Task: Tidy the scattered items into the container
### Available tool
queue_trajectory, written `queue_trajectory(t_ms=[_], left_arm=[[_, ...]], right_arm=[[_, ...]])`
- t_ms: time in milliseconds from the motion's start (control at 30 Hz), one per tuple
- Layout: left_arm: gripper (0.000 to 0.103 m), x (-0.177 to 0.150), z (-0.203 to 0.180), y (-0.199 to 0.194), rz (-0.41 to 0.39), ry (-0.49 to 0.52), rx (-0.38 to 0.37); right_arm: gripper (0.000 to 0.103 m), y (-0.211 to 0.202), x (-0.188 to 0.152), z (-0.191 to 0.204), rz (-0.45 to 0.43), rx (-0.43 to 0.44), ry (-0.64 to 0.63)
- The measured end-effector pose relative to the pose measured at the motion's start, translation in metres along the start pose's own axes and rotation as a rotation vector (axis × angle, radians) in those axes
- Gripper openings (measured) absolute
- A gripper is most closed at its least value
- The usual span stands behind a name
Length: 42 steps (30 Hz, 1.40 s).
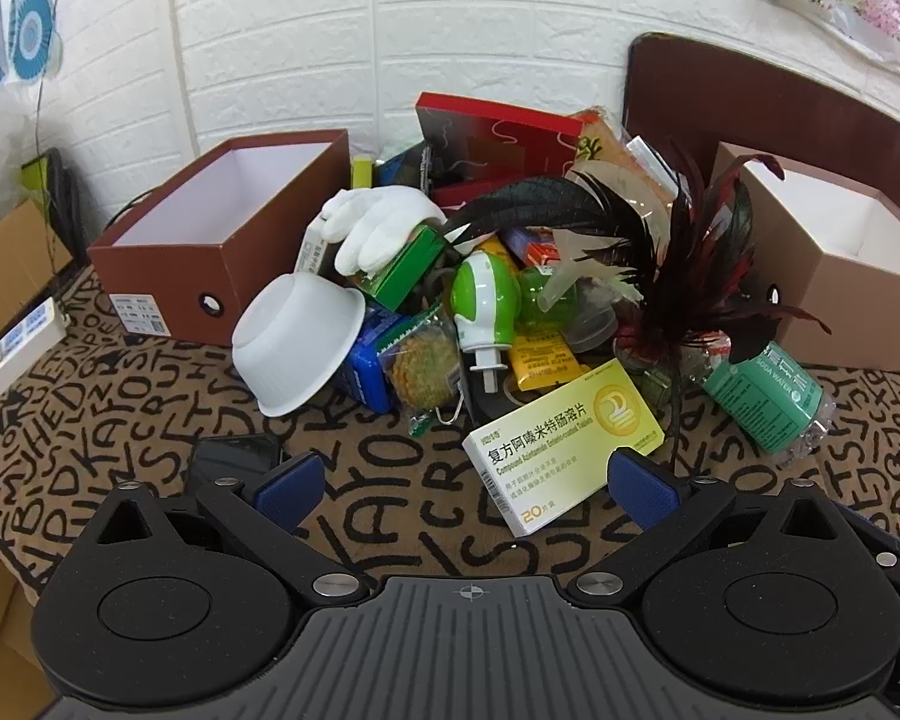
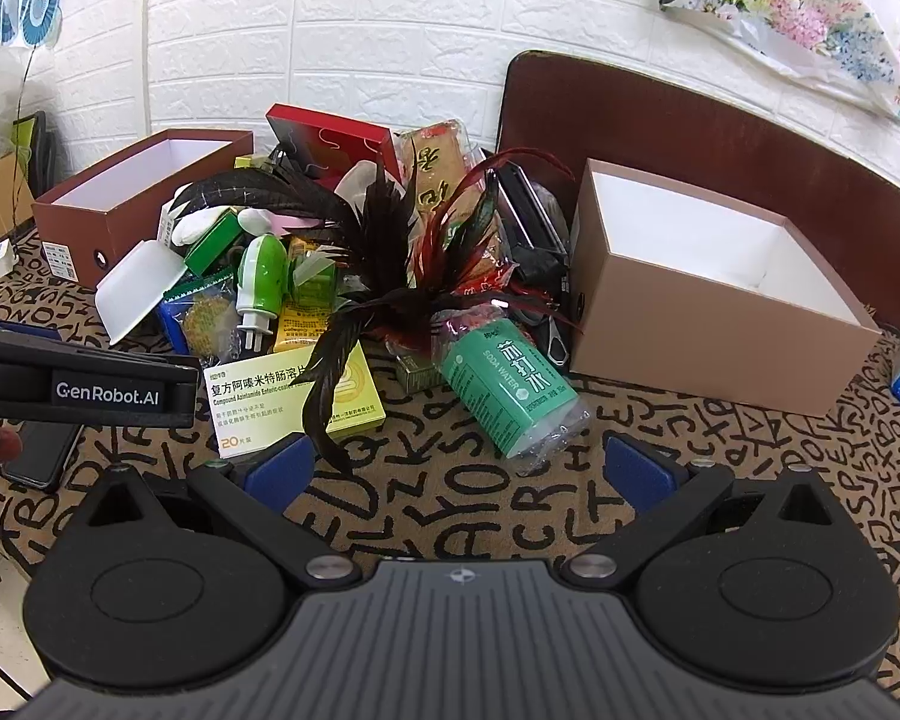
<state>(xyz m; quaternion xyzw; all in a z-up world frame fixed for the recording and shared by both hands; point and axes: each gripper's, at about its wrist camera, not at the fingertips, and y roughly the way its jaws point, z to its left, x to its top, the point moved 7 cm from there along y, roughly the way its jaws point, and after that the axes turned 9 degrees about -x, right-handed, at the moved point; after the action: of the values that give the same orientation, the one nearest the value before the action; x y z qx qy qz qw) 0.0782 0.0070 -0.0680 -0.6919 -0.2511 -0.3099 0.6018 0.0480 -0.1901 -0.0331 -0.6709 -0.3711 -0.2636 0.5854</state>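
Risk first: dense pile of loose items on patterned worktop (image 1: pixel 390 510), flanked by two open boxes, so any careless pull likely to drag neighbours along. Feathers (image 2: pixel 390 276) draped over medicine box (image 1: pixel 561 450) and bottle (image 2: pixel 510 387); probable snagging on either pair of jaws, with light items tugged off the heap. Bowl (image 1: pixel 297 345) tipped on its side against the pile at 10 o'clock in the left view; probable rolling if the blue pack beneath is disturbed. Bottle crumpled and thin-walled; likely to slip or spring from a hard pinch. Phone (image 1: pixel 234 453) flat and dark near the left finger; easily knocked or overlooked. Left gripper (image 1: pixel 465 483) with jaws wide apart, nothing between them; medicine box lying flat at 1 o'clock, its near corner just beside the right pad, not yet enclosed. Right gripper (image 2: pixel 459 465) likewise spread and empty; bottle lying on its side at 12 o'clock, just beyond the fingertips, feather tips at 11 o'clock near the left pad. Left box (image 1: pixel 222 240) at 10 o'clock in the left view, empty as far as visible; right box (image 2: pixel 720 306) at 2 o'clock in the right view, also seemingly empty, well apart from both grippers.
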Motion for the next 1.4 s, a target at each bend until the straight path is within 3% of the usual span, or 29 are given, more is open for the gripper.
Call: queue_trajectory(t_ms=[367, 600, 800, 967, 1233, 1400], left_arm=[[0.103, -0.007, 0.01, 0.023, 0.045, -0.011, -0.013], [0.103, -0.024, 0.032, 0.057, 0.101, -0.043, -0.029], [0.103, -0.027, 0.029, 0.072, 0.104, -0.012, -0.112], [0.093, -0.026, 0.023, 0.085, 0.129, -0.026, -0.167], [0.082, -0.021, 0.022, 0.097, 0.163, -0.066, -0.251], [0.076, -0.018, 0.019, 0.107, 0.173, -0.058, -0.274]], right_arm=[[0.103, 0.02, -0.006, 0.009, 0.037, 0.04, -0.011], [0.103, 0.059, -0.026, 0.026, 0.114, 0.098, -0.048], [0.101, 0.086, -0.037, 0.041, 0.106, 0.169, -0.098], [0.091, 0.109, -0.041, 0.048, 0.095, 0.229, -0.143], [0.088, 0.131, -0.027, 0.051, 0.015, 0.343, -0.225], [0.077, 0.14, -0.017, 0.059, -0.005, 0.436, -0.246]])
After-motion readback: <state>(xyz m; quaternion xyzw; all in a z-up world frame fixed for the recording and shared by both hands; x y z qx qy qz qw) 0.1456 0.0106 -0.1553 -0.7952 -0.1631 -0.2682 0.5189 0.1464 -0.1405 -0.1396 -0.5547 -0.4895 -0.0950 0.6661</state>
